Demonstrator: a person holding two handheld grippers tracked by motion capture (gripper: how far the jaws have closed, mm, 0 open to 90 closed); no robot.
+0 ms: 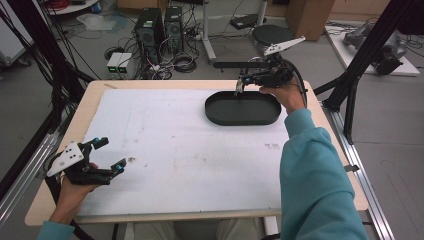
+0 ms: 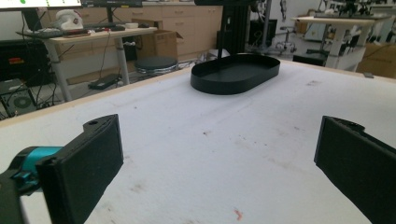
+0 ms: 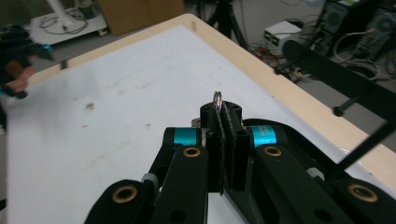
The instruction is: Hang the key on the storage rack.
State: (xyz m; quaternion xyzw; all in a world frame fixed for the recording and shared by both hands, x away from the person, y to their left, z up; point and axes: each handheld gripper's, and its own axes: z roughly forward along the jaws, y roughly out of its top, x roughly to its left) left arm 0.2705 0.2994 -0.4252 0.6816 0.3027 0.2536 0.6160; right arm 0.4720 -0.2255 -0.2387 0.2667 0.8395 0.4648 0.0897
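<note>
White mat with faint reddish-brown specks, laid on a pale wood table. Black oval tray, matte inside and out. Left gripper: black body and jaws, teal accents, white plate with dark dots. Right gripper: black, teal collars and brass-coloured pivot rings in the right gripper view; a thin silvery ring between its black pads. Teal sleeve. Grey floor.

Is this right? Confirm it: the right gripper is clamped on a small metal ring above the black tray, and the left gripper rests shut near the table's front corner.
Not quite. The left gripper is open: the left gripper view shows its jaws wide apart over the table. The rest holds: the right gripper pinches a small metal ring above the black tray.
</note>
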